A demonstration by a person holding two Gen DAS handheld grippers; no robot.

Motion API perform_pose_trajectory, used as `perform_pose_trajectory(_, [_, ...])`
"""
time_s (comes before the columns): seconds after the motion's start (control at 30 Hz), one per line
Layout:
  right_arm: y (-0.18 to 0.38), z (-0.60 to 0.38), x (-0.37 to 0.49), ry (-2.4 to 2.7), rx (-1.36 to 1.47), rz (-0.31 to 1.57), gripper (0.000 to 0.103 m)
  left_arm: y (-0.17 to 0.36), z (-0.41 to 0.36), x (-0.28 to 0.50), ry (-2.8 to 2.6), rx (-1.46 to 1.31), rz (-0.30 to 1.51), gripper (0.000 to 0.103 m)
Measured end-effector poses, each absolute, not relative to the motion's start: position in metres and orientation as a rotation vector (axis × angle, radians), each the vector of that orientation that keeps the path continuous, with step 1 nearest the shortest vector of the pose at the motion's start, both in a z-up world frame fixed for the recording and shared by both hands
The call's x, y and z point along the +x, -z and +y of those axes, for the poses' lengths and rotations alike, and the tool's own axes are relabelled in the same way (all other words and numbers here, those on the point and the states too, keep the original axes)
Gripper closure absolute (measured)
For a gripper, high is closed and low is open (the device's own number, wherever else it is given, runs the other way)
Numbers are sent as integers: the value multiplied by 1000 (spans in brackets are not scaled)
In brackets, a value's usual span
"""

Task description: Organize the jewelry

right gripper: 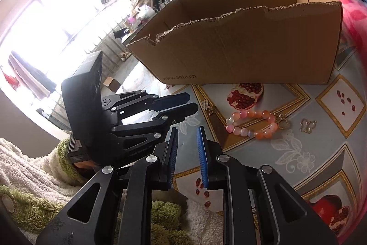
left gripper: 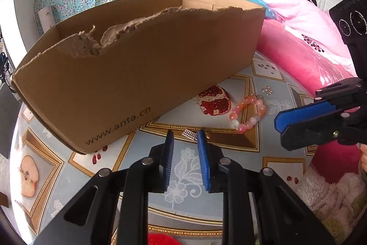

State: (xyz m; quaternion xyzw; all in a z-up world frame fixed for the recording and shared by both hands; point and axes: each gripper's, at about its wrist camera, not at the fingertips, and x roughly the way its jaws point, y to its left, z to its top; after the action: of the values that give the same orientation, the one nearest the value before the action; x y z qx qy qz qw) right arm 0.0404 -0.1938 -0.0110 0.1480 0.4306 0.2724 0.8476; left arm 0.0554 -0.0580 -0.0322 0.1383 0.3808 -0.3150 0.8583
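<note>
Left gripper (left gripper: 185, 133) empty, bead bracelet (left gripper: 248, 113) beside cardboard box (left gripper: 149, 75)

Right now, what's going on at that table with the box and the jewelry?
Nothing is held yet. Both grippers hang over the patterned tablecloth, jaws slightly apart and empty. The left gripper points at a small silver clasp; the right gripper sits beside it. The pink bead bracelet and a butterfly charm lie loose before the cardboard box.

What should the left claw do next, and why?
Probably ease the left gripper forward and down onto the small silver clasp: it lies just ahead of the narrowly open, empty jaws, outside the cardboard box.
</note>
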Motion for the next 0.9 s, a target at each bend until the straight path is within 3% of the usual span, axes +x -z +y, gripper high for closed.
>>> perform_pose_trajectory(0.67, [16,-207,48,-578,381,918,84,40,-74,61,794,418,773,82])
perform_pose_trajectory(0.9, [15,-207,49,-571,385,917,84,41,-76,54,796,433,753,88])
